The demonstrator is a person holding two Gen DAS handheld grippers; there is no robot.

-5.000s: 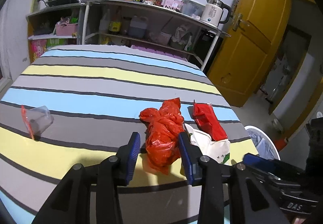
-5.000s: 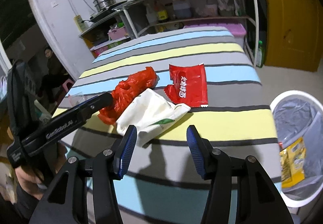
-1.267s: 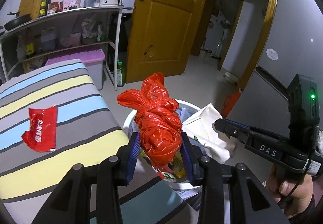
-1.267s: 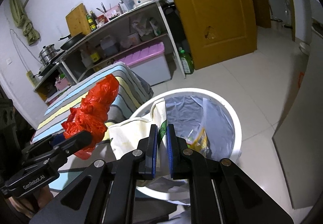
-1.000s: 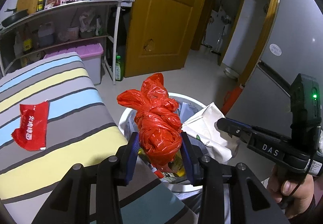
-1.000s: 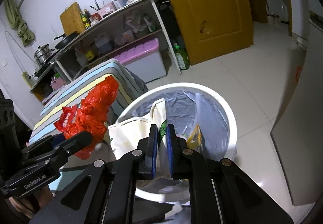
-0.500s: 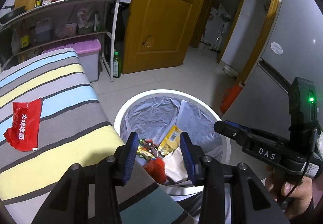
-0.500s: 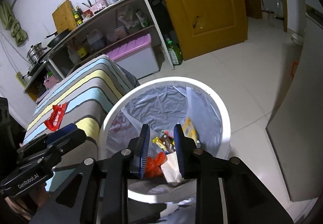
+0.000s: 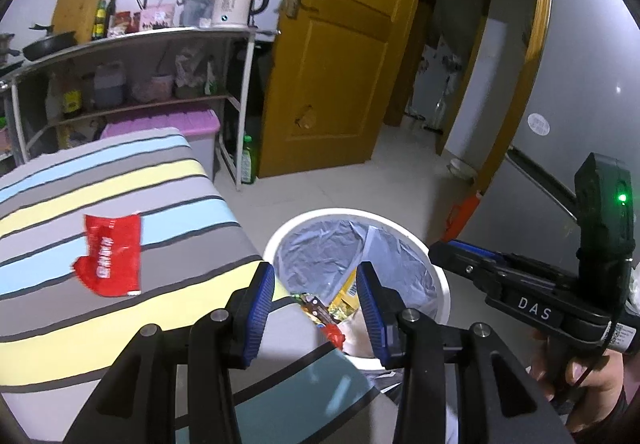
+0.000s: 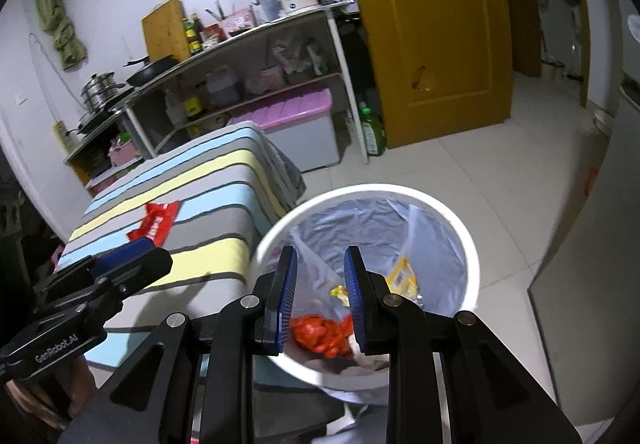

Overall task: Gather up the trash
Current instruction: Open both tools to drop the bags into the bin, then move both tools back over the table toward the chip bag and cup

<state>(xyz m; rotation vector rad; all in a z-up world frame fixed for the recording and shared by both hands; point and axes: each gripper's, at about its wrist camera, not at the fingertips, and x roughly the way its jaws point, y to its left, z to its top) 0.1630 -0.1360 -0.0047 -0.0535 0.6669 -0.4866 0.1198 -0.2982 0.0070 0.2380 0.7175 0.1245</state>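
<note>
Now, left tongs: my left gripper (image 9: 316,298) sits at the lower middle of its own view, blue pads wide apart with nothing between them, hanging over the near edge of the bin.
Right tongs: my right gripper (image 10: 320,294) is at the lower middle of its view, pads parted by a narrower gap and gripping nothing, directly above the bin's mouth.
Between the right pads: the red plastic bag (image 10: 320,336) lies down inside the bin, with something pale beside it at the lower edge; it may be the white bag, but my fingers hide most of it.
Bin: the white trash bin (image 10: 468,240) with a grey liner fills the centre of the right view; a yellow wrapper (image 10: 402,276) rests against the liner on the right side.
Same bin, left view: its rim (image 9: 436,272) shows in the centre-right, with wrappers and a scrap of red visible between my pads.
Left over: the red snack packet (image 9: 110,254) lies flat on the striped table (image 9: 60,324) at the left of the frame, well apart from the bin.
Background: a metal shelf (image 9: 132,40) with a kettle (image 9: 236,6) runs across the upper left, and a yellow wooden door (image 9: 336,56) stands at upper centre.
</note>
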